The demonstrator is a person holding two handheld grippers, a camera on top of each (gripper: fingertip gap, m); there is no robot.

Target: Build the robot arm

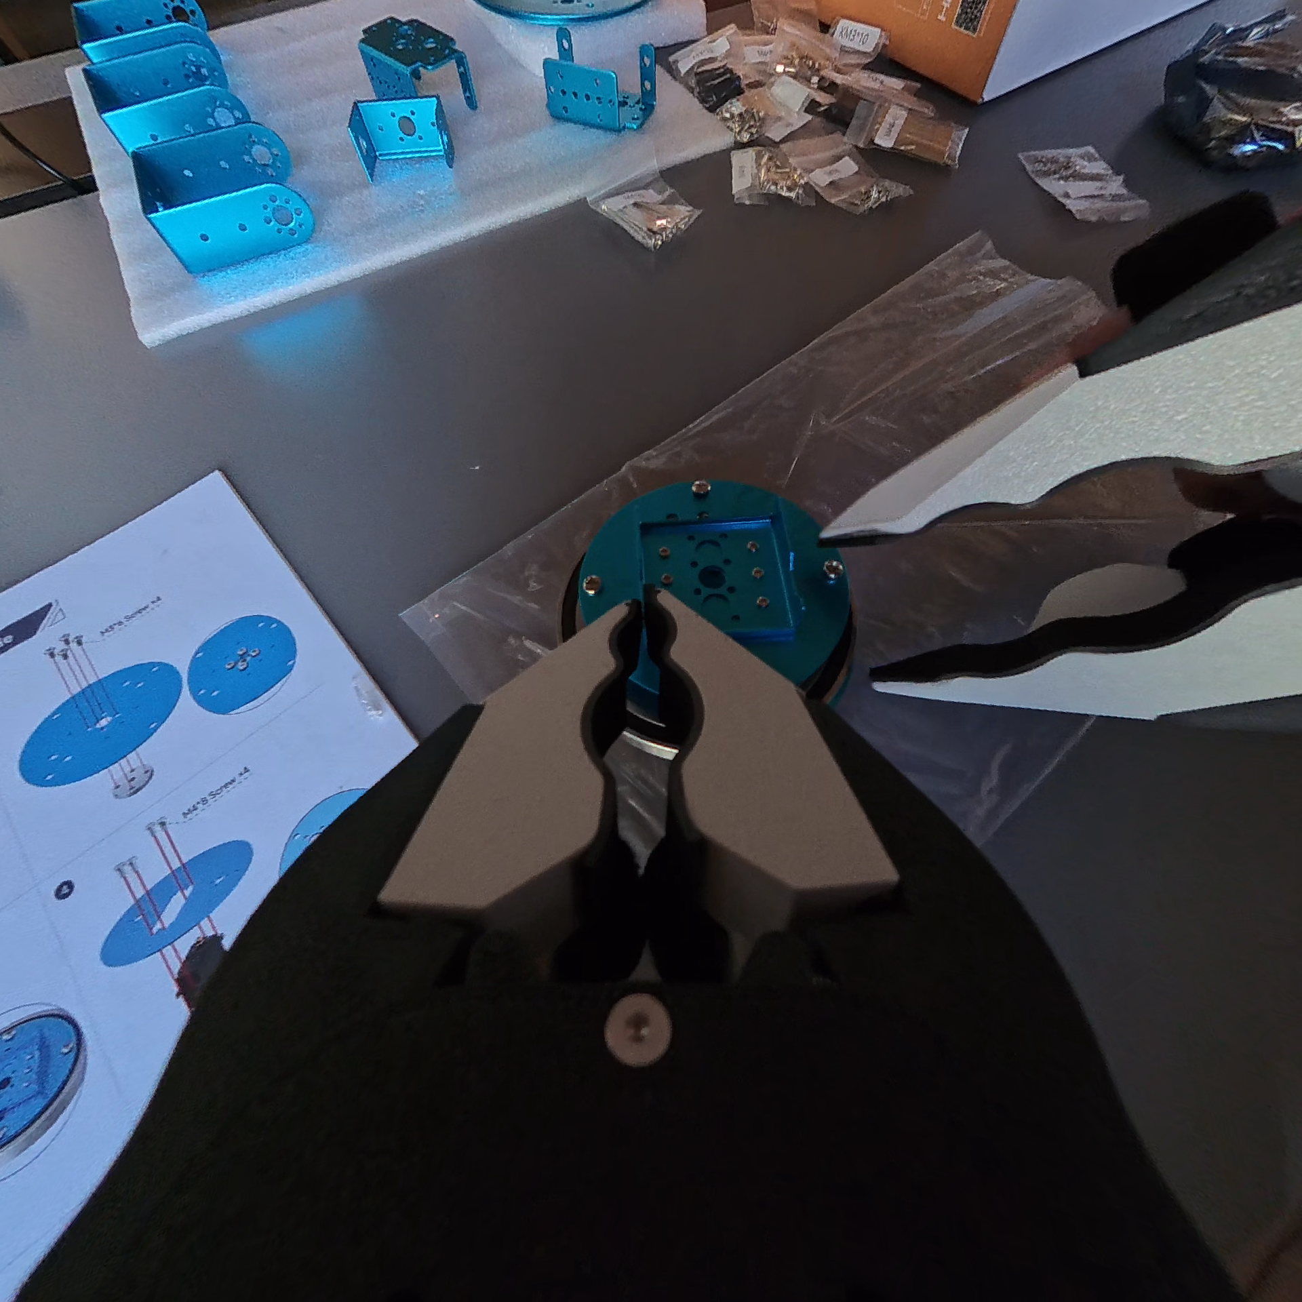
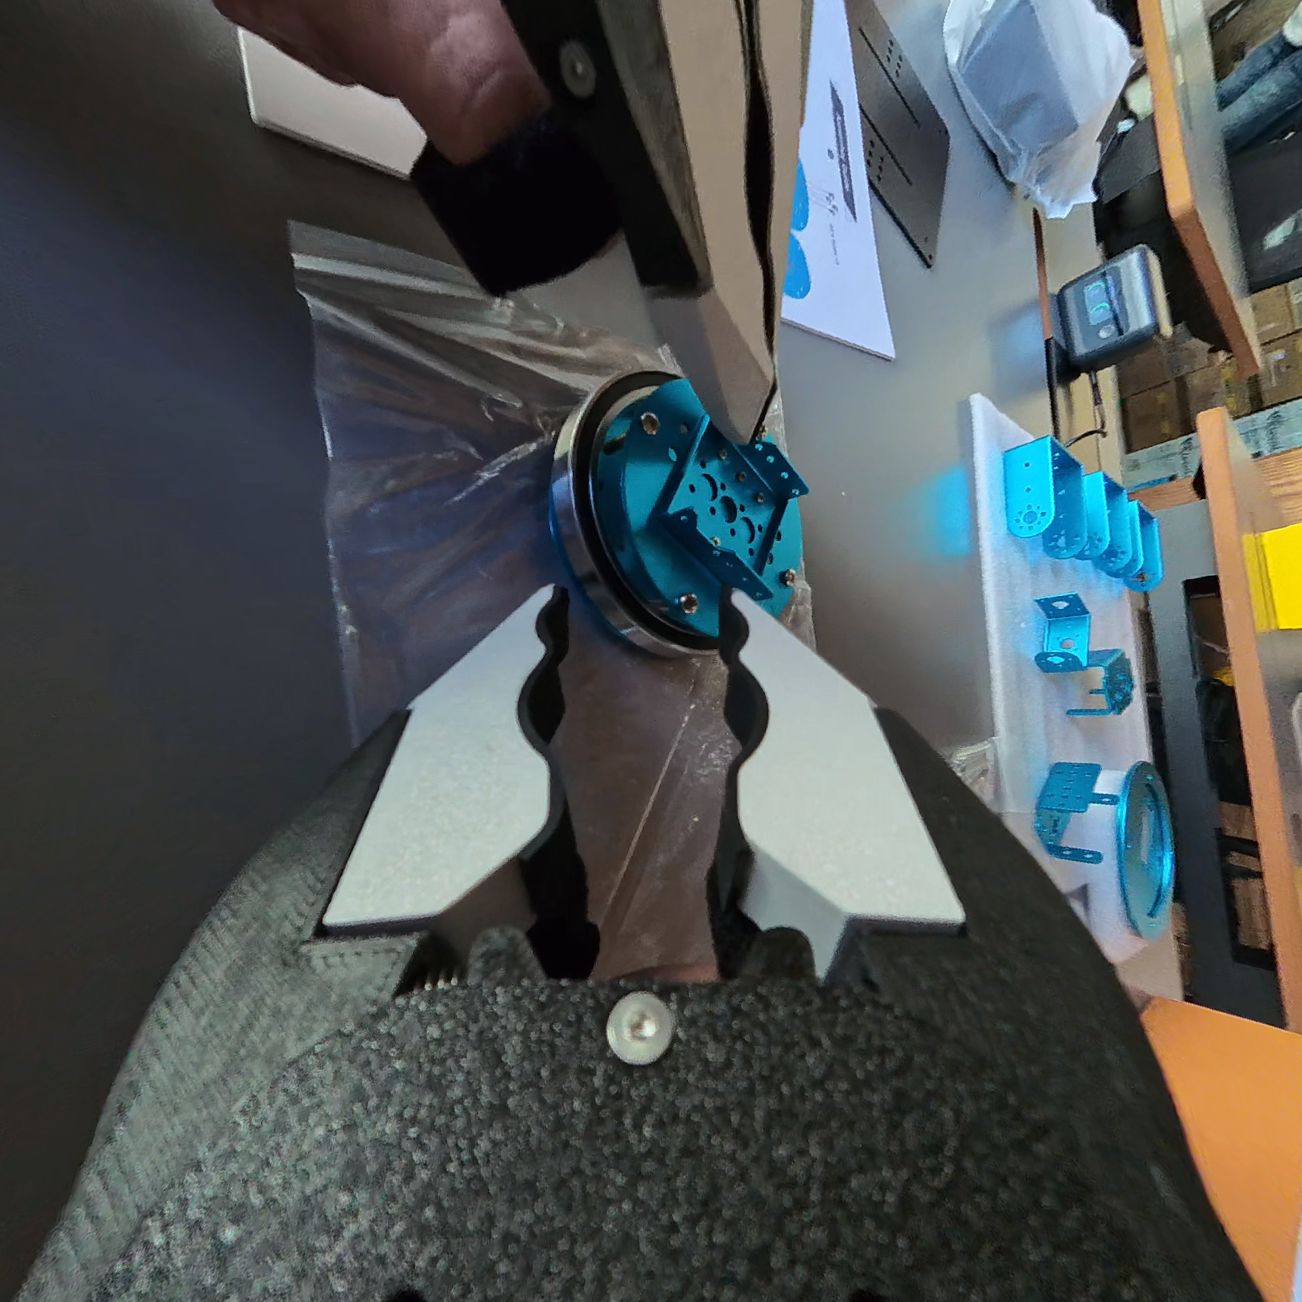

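Observation:
A round blue disc base (image 1: 747, 501) with a metal ring under it sits on a clear plastic bag (image 1: 881, 394). A blue U-bracket (image 1: 726, 571) lies on top of the disc. My left gripper (image 1: 645, 607) is shut on the bracket's near side wall. My right gripper (image 1: 849, 606) comes in from the right, open, with its tips at the base's right edge. In the right wrist view the right gripper (image 2: 645, 595) is open and empty just short of the base (image 2: 634, 479). There the left gripper (image 2: 757, 423) reaches down onto the bracket (image 2: 733, 507).
A printed instruction sheet (image 1: 176, 704) lies at the left. A white foam sheet (image 1: 493, 183) at the back holds several blue brackets (image 1: 211, 176). Small bags of screws (image 1: 796, 120), an orange box (image 1: 937, 35) and a black bag (image 1: 1240, 91) lie at the back right. Left tips to right tips: about 6 centimetres.

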